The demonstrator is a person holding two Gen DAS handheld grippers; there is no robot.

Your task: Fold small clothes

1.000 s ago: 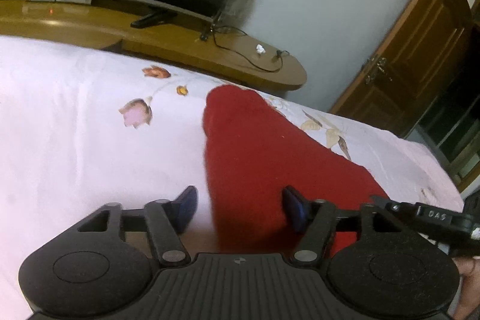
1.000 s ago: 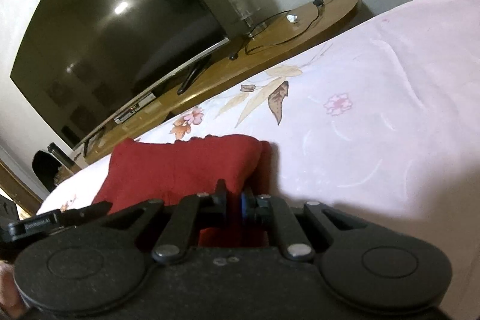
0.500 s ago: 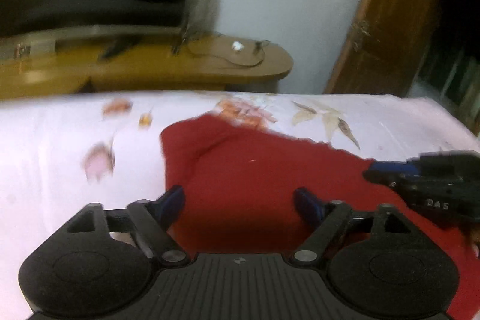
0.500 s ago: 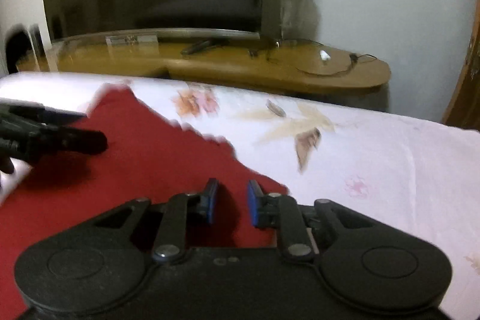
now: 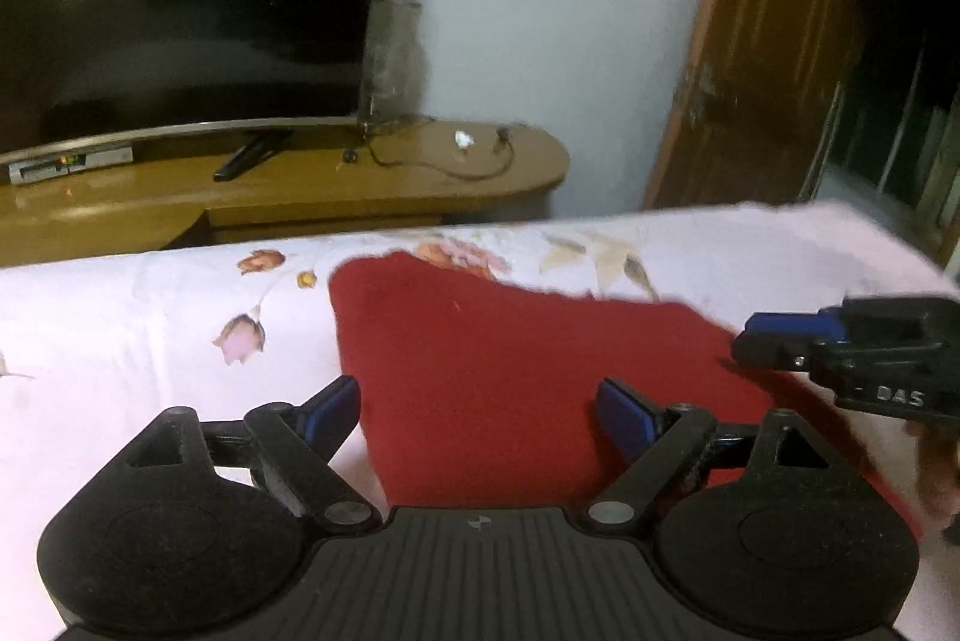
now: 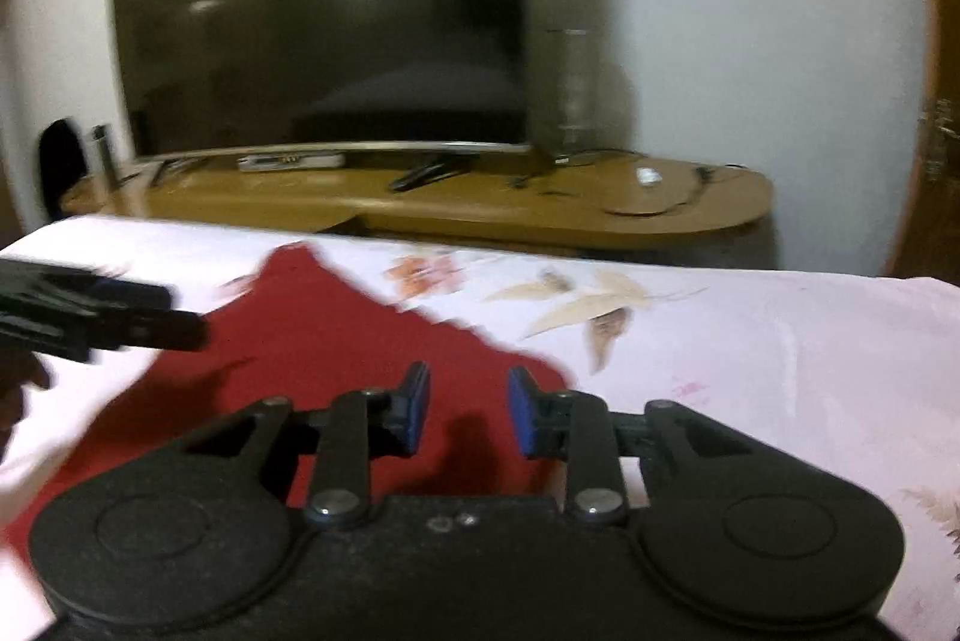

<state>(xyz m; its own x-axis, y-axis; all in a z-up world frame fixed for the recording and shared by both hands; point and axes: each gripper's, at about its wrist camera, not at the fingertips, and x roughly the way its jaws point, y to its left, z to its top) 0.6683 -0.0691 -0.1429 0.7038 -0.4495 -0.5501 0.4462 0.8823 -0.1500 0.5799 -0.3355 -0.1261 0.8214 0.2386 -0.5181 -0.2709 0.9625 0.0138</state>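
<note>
Red garment (image 5: pixel 510 371) lies flat on the floral pink bedsheet (image 5: pixel 120 341), directly under and ahead of both tools. Edges look irregular; garment type cannot be told.

Left gripper (image 5: pixel 480 410): jaws wide apart, nothing between them, blue pads straddling the cloth's near-left edge. Right gripper (image 6: pixel 468 410): jaws parted by a moderate gap, empty, poised over the cloth's right end.

Step, by my reading: between folds, both tools free above the cloth. Next move likely calls for each tool to descend on an edge or corner, pinch only the top layer clear of the sheet, then carry it across.

View differences: left wrist view shows the right tool's blue-tipped finger to its right, plus a wooden door (image 5: pixel 750 71). Right wrist view shows the left tool, blurred, to its left, and the whole television (image 6: pixel 318 17) on the wooden stand (image 6: pixel 540 203).
</note>
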